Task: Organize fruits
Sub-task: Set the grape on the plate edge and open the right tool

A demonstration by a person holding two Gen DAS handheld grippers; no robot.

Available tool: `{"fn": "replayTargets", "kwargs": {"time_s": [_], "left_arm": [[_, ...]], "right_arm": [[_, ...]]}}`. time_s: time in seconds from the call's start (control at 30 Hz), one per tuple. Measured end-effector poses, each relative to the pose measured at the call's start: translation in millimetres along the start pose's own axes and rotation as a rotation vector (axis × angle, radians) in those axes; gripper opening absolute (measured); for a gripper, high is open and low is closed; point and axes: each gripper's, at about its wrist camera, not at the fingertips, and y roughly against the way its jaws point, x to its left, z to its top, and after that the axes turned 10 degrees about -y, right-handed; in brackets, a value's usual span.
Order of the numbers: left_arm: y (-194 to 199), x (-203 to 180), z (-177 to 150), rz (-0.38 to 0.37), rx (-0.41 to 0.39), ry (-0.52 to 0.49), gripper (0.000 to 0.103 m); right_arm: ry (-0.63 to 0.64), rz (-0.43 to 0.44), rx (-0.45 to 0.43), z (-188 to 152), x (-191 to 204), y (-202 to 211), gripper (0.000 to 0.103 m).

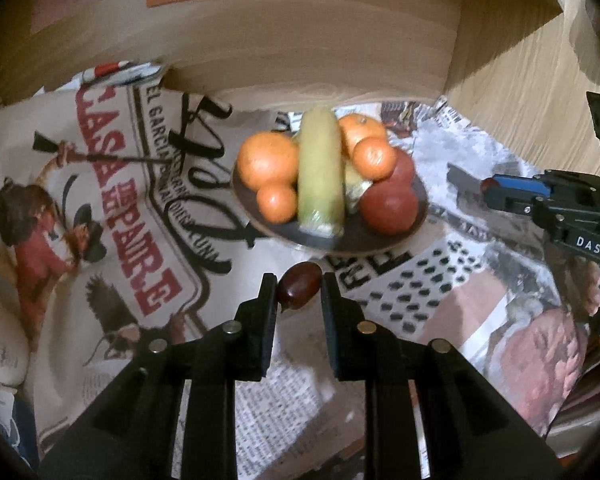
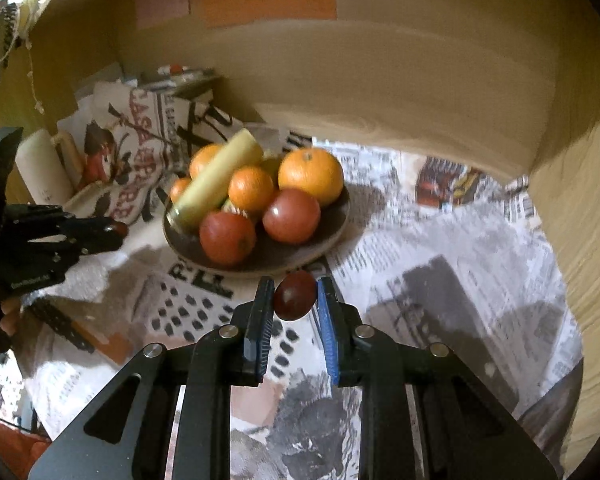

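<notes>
A dark brown plate holds several oranges, a long yellow-green fruit and two red round fruits. In the left wrist view, my left gripper is shut on a small dark red fruit, held above the newspaper just in front of the plate. My right gripper, with blue pads, is shut on another small dark red fruit near the plate's front rim. Each gripper also shows in the other's view, the right gripper and the left gripper.
Newspaper sheets cover the surface. A curved wooden wall rises behind the plate and a wooden side panel stands at the right. A printed bag and a white roll lie at the left.
</notes>
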Motion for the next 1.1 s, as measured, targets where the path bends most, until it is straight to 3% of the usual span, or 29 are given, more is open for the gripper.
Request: {"fn": "replayTargets", "kwargs": {"time_s": [0.47,1.1], "left_arm": [[-13.7,-24.8,31.1,-0.044,-0.027,-0.038,0.022],[-51.2,-34.2,34.8,-0.033,0.01,-0.066,0.022]], "right_arm": [[0.047,0.068,-0.032,22.9,19.2,-9.0,0.02],[0.019,0.095,0.087,23.2,7.8,-60.7,0.02]]}}
